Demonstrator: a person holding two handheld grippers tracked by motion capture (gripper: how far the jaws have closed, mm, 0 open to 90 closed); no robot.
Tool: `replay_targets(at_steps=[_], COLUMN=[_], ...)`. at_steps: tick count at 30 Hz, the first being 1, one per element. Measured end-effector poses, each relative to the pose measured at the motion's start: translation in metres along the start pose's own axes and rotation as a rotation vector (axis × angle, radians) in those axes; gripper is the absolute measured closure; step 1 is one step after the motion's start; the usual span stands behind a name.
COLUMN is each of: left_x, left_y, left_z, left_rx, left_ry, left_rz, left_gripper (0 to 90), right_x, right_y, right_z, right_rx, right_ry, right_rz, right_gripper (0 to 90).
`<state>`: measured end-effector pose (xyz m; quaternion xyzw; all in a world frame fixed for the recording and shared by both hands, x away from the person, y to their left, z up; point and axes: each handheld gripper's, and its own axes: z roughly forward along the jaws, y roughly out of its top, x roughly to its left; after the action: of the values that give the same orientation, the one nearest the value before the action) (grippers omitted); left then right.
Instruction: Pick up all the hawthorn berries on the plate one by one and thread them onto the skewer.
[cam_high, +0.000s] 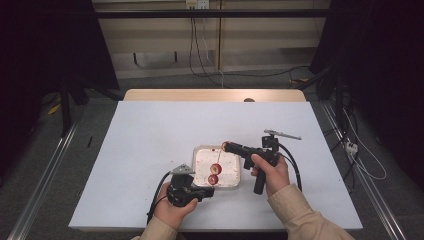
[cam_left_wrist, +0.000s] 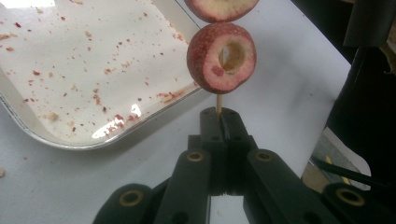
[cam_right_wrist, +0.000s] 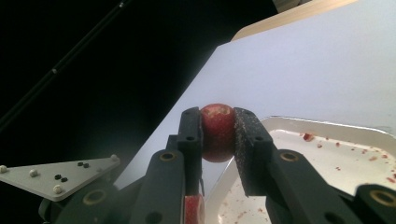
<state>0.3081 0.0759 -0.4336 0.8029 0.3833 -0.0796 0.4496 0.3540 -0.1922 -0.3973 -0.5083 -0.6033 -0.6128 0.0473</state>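
Over the metal tray (cam_high: 200, 152) on the white tabletop (cam_high: 150, 140): left gripper (cam_left_wrist: 219, 114) pinches a thin skewer (cam_left_wrist: 218, 101) carrying two cored red fruits (cam_left_wrist: 222, 58). Right gripper (cam_right_wrist: 217, 133) clamps a third fruit (cam_right_wrist: 217, 130), held above the tray. Risk: the tip missing the core hole would likely split the fruit or bend the skewer.

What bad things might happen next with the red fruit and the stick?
1. The right tool pinches a red fruit by its round sides above the table; it might slip out and roll off.
2. The left tool grips the thin skewer only at its very end, so the stick, loaded with two cored fruits, could tilt or snap when another is pushed on.
3. If the fruit meets the skewer's point off-centre, it may split, adding crumbs to the tray.
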Motion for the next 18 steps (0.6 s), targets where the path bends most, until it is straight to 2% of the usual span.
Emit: replay_targets(at_steps=[2, 11, 18], left_x=[0.0003, 0.0016, -0.0009], left_y=[-0.0001, -0.0011, -0.0005], left_z=[0.0006, 0.0047, 0.0080], left_rx=[0.008, 0.041, 0.047], left_ry=[-0.001, 0.002, 0.002], left_rz=[-0.003, 0.004, 0.006], left_gripper=[89.9, 89.9, 89.9], right_x=[0.0010, 0.0023, 0.0028], right_y=[0.0010, 0.0021, 0.0017], right_z=[-0.0009, -0.0012, -0.0013], right_rx=[0.002, 0.002, 0.004], right_ry=[-0.009, -0.007, -0.005], right_rz=[-0.017, -0.032, -0.036], right_gripper=[74.5, 74.5, 74.5])
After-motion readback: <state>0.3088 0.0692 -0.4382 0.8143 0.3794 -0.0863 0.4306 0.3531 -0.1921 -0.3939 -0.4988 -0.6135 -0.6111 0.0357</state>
